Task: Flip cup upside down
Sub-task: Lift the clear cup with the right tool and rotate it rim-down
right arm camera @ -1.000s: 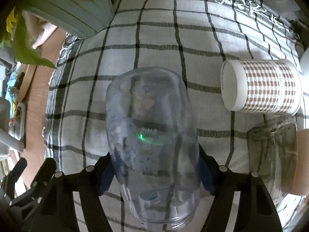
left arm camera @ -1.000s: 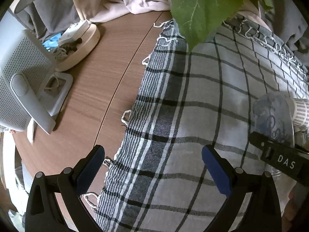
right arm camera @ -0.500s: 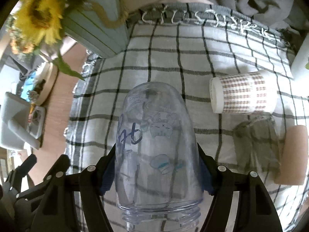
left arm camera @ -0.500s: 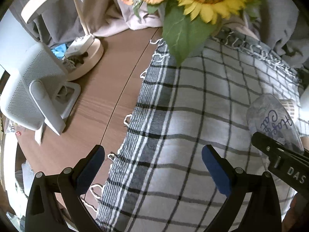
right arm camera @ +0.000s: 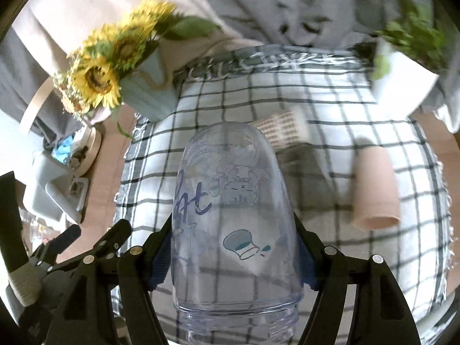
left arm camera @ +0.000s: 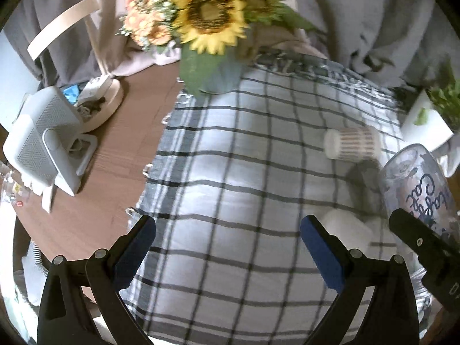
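My right gripper [right arm camera: 233, 253] is shut on a clear plastic cup [right arm camera: 230, 201] with blue writing and cartoon prints. The cup is held off the checked cloth [right arm camera: 330, 109], its closed base pointing away from the camera and its threaded open rim nearest the camera. The same cup [left arm camera: 417, 189] shows at the right edge of the left wrist view, with the right gripper's black finger across it. My left gripper [left arm camera: 227, 241] is open and empty above the cloth [left arm camera: 244, 172], left of the cup.
A checked-pattern paper cup [right arm camera: 283, 125] [left arm camera: 352, 143] and a tan paper cup [right arm camera: 373, 187] lie on their sides on the cloth. A sunflower vase [left arm camera: 212, 23] stands at the back, a white planter [right arm camera: 402, 83] back right, a white fan [left arm camera: 43, 141] and lamp base [left arm camera: 100, 106] on the wooden table at left.
Both grippers have risen and tilted up, so more of the table's far side shows. The right gripper has lifted the cup off the cloth and turned it base-forward.
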A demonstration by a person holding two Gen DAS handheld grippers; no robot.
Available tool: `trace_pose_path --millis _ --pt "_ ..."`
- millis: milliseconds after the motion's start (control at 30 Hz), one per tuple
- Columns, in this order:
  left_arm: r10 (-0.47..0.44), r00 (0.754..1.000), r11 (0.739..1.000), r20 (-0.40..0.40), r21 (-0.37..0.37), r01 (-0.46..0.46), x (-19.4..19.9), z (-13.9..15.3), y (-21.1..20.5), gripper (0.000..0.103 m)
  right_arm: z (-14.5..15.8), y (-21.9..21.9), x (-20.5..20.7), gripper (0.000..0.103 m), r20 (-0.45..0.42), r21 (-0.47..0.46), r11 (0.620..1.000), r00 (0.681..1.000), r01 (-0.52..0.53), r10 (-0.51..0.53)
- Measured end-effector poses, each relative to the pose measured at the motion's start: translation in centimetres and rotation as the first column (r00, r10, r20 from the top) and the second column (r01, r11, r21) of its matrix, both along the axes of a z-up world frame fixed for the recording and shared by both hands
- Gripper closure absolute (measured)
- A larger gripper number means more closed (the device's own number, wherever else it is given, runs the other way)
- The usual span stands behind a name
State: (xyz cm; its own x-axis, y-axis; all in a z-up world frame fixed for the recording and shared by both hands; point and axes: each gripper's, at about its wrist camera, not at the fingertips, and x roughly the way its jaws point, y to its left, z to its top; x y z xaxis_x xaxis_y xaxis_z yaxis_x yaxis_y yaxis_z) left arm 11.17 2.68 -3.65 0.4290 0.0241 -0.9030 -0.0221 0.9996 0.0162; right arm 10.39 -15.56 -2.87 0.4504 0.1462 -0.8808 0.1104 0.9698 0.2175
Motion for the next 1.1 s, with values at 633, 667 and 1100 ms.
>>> trace_pose_path --millis 633,667,1100 --pt "-0.074 0.987 0.997 -0.141 0.027 0.079 -4.2 -4.8 -5.8 0.000 -5.4 -6.5 -6.5 0.032 -0.122 0.001 0.993 0.986 0.115 -0.114" --pt "-0.072 0.986 0.996 -0.149 0.033 0.077 -4.3 -5.1 -5.9 0.000 -5.7 -6.6 -6.6 0.032 -0.129 -0.001 0.993 0.985 0.117 -0.117" --pt "-0.079 0.972 0.990 -0.220 0.100 0.103 -4.7 -8.3 -6.6 0.000 -9.6 -6.9 -6.5 0.032 -0.169 -0.030 0.991 0.976 0.134 -0.137"
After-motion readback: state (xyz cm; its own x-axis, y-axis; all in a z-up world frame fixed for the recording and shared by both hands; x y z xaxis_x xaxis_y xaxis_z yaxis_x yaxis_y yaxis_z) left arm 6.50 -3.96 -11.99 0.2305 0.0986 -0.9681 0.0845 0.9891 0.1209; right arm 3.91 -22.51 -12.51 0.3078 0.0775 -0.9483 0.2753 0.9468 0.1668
